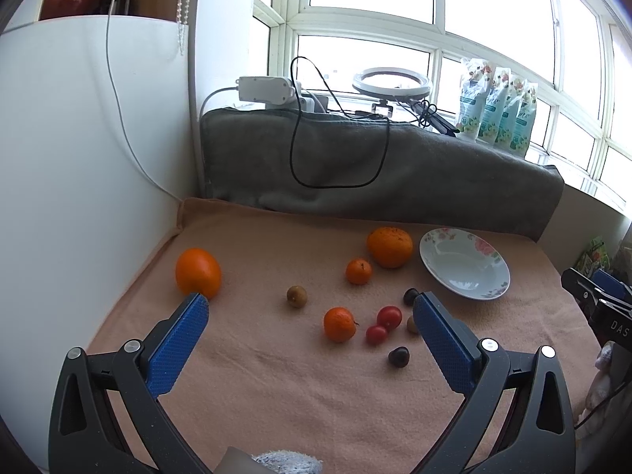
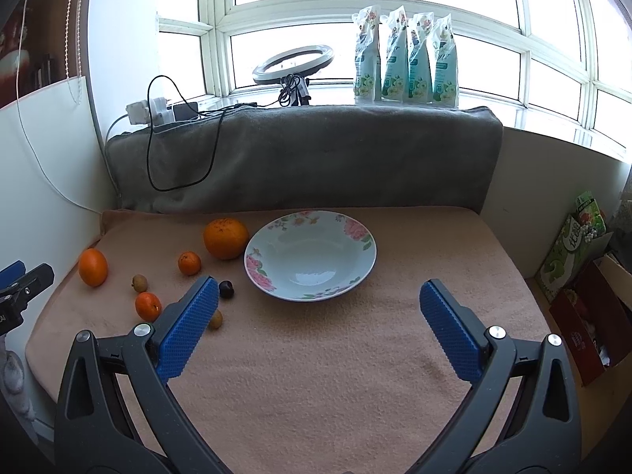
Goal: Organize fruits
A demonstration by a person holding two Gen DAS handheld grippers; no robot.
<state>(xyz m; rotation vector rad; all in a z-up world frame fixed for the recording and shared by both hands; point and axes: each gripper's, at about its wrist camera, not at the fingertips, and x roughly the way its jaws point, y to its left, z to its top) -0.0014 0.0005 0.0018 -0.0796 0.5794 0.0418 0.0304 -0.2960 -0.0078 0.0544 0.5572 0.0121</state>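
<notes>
While the plate [image 2: 357, 254] sits empty toward the blanket's far edge, both tongs, left [image 1: 312, 310] and right [image 2: 319, 296], hover wide, ready for scattered fruit.

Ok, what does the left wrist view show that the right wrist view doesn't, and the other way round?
Only the left wrist view shows the two cherry tomatoes and the nearer dark fruit; in the right wrist view they are out of sight, probably behind a finger. Only the right wrist view shows the green carton and the red box beside the table. Both show the empty floral plate, the large orange next to it, the oval orange and each open tool, left and right.
</notes>
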